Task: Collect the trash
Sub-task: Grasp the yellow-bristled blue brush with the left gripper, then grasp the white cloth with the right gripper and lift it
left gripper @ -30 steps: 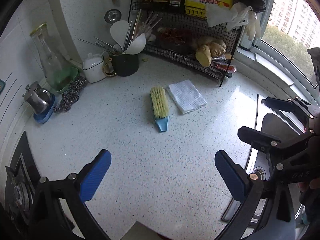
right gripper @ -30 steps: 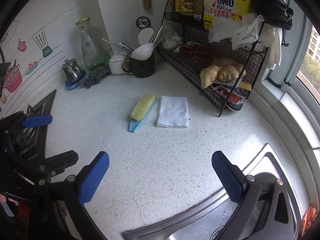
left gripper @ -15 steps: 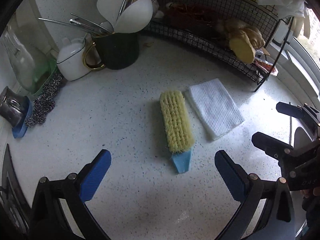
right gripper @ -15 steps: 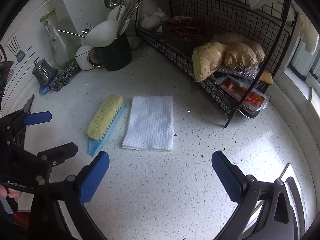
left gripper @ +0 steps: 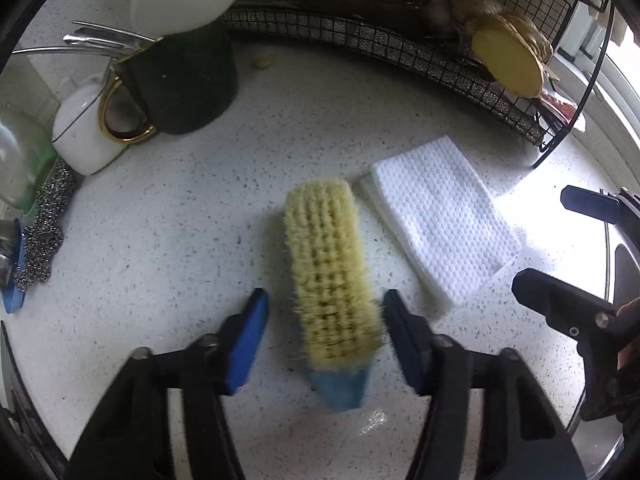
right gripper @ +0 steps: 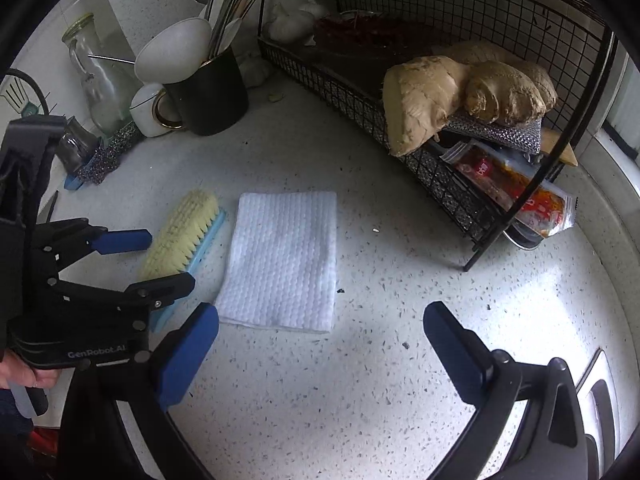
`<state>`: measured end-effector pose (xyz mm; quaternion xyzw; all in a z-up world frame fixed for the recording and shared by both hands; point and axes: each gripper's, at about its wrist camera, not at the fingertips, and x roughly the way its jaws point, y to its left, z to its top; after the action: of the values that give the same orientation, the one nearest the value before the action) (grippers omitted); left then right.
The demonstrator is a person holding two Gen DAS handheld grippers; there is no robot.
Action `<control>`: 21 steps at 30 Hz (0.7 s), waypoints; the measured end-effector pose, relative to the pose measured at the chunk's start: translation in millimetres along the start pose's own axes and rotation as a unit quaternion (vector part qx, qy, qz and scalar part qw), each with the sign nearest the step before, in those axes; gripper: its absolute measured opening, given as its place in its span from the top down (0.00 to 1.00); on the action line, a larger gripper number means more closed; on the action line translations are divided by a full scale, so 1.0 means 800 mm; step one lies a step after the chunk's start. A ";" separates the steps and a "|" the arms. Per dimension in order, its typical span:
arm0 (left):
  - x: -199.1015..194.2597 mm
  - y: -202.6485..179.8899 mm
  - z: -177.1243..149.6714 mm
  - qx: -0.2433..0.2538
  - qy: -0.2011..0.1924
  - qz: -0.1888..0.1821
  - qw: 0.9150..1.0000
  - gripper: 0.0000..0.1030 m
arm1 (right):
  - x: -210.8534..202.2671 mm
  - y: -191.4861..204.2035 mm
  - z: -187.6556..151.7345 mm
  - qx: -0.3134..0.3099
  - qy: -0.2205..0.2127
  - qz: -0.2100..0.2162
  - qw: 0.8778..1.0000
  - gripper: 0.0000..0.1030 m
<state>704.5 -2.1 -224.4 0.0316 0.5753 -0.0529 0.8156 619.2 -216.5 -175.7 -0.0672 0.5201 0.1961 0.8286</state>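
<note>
A yellow-bristled scrub brush with a blue back lies bristles up on the speckled counter. My left gripper straddles its near end and its jaws are closing; the right pad meets the bristles, while a gap remains at the left pad. Beside the brush lies a folded white cloth. My right gripper stands wide open just in front of the cloth's near edge, holding nothing. Small dark crumbs and a pale peel scrap dot the counter.
A black mug of utensils, a white jar, a glass bottle and steel scourers stand at the back left. A black wire rack with ginger and packets fills the back right. The sink rim is lower right.
My left gripper has come down over the brush and its jaws have narrowed around it. My right gripper moved closer to the white cloth earlier, then stayed nearly still.
</note>
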 end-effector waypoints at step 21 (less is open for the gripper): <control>-0.031 0.043 -0.063 -0.100 -0.014 0.023 0.995 0.65 | 0.083 0.073 0.031 -0.093 0.005 -0.018 0.995 0.20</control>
<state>653.6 39.0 -218.2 -0.0374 0.5656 0.0234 0.8235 642.5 -138.1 -218.2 -0.1544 0.5026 0.2281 0.8194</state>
